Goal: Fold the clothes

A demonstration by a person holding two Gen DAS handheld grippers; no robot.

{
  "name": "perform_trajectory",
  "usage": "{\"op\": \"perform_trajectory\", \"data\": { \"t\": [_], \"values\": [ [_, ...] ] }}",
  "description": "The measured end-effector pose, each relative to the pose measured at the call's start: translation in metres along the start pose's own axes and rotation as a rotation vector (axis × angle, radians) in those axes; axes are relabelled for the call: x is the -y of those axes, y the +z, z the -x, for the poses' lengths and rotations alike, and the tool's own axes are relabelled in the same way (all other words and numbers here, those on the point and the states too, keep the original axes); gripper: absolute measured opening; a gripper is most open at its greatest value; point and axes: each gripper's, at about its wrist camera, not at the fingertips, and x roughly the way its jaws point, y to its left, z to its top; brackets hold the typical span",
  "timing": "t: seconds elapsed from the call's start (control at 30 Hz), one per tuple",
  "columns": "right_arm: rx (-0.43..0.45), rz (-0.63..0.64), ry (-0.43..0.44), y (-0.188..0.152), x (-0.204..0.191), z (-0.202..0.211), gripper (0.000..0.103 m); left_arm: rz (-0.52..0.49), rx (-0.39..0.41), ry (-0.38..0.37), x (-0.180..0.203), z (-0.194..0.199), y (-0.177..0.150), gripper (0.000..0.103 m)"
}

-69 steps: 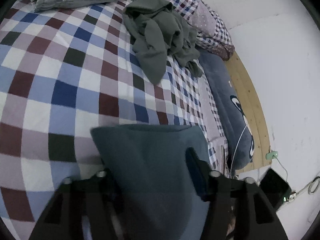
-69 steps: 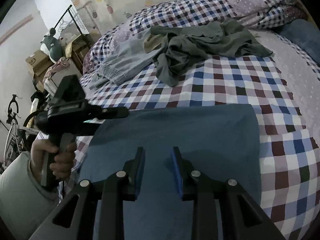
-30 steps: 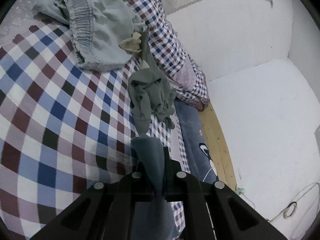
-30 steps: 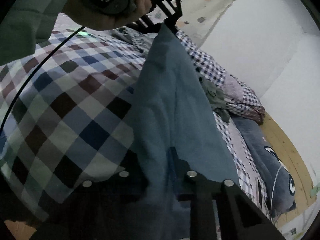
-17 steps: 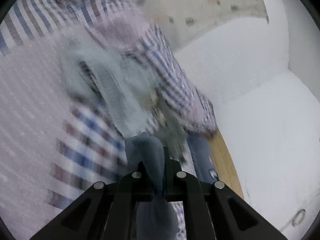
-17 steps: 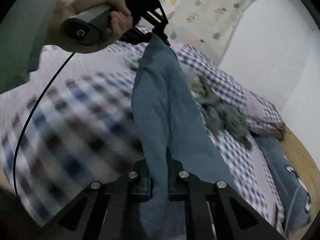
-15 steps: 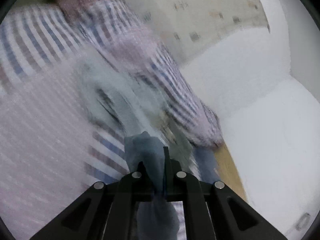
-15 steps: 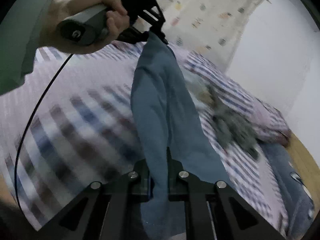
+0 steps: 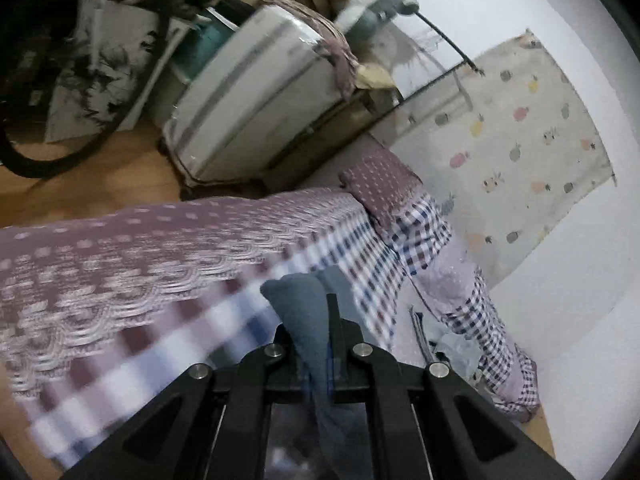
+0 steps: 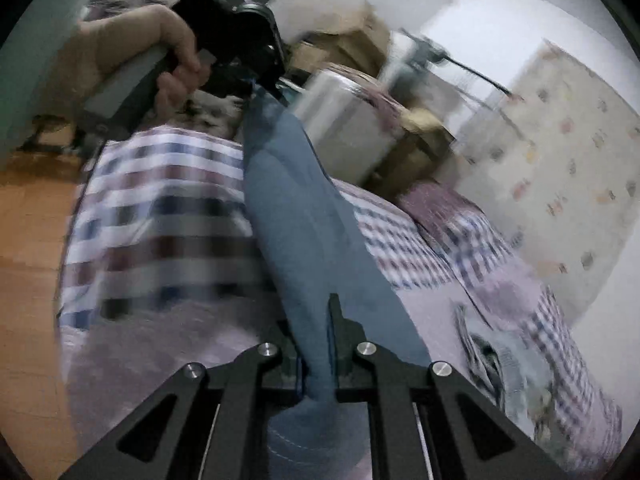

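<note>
Right wrist view: one blue garment (image 10: 296, 216) stretches taut above the bed (image 10: 168, 200), between the two grippers, right gripper (image 10: 320, 344) and left gripper (image 10: 256, 80), each clamped on an end.

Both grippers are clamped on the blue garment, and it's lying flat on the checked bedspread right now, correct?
Not flat. The right wrist view shows the blue garment stretched in the air between the right gripper and the left gripper, above the checked bedspread. Both are clamped on it.

Black fingers (image 9: 330, 312), 4 silver screws; grey handle (image 10: 132, 76).
</note>
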Motion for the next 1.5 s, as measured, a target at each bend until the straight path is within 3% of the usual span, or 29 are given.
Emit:
{"op": "perform_trajectory", "data": {
  "t": [0.17, 0.27, 0.4, 0.5, 0.57, 0.6, 0.67, 0.77, 0.9, 1.03, 1.13, 1.37, 1.5],
  "values": [
    [0.011, 0.031, 0.051, -0.004, -0.025, 0.015, 0.007, 0.004, 0.004, 0.015, -0.024, 0.016, -0.017, 0.004],
    [-0.003, 0.048, 0.076, -0.013, -0.034, 0.021, 0.007, 0.033, -0.024, 0.084, -0.037, 0.014, -0.026, 0.004],
    [-0.094, 0.045, 0.166, -0.024, -0.045, 0.015, 0.009, 0.076, -0.082, 0.204, -0.053, 0.016, -0.035, 0.008],
    [-0.146, -0.022, 0.236, -0.022, -0.036, 0.014, 0.013, 0.111, -0.072, 0.268, -0.056, 0.03, -0.033, 0.033],
    [-0.166, -0.126, 0.29, -0.022, -0.018, 0.018, 0.025, 0.155, -0.035, 0.309, -0.062, 0.045, -0.028, 0.083],
    [-0.174, -0.18, 0.318, -0.023, -0.009, 0.02, 0.031, 0.189, -0.008, 0.323, -0.065, 0.057, -0.026, 0.087],
    [-0.163, -0.303, 0.376, -0.028, 0.012, 0.026, 0.062, 0.252, 0.046, 0.335, -0.068, 0.08, -0.022, 0.087],
    [-0.114, -0.513, 0.413, -0.039, 0.056, 0.039, 0.069, 0.281, 0.138, 0.264, -0.051, 0.121, -0.017, 0.087],
    [-0.009, -0.77, 0.412, -0.068, 0.129, 0.077, 0.076, 0.195, 0.26, 0.13, 0.006, 0.172, -0.014, 0.087],
    [0.107, -0.904, 0.361, -0.093, 0.186, 0.128, 0.085, -0.062, 0.312, 0.049, 0.098, 0.201, -0.027, 0.09],
    [0.15, -0.935, 0.31, -0.108, 0.22, 0.16, 0.085, -0.214, 0.273, 0.023, 0.164, 0.199, -0.047, 0.09],
    [0.207, -0.934, 0.15, -0.146, 0.293, 0.255, 0.085, -0.355, 0.143, -0.148, 0.313, 0.189, -0.118, 0.091],
    [0.198, -0.913, 0.052, -0.171, 0.331, 0.311, 0.088, -0.5, 0.026, -0.174, 0.392, 0.172, -0.17, 0.092]
  ]
}}
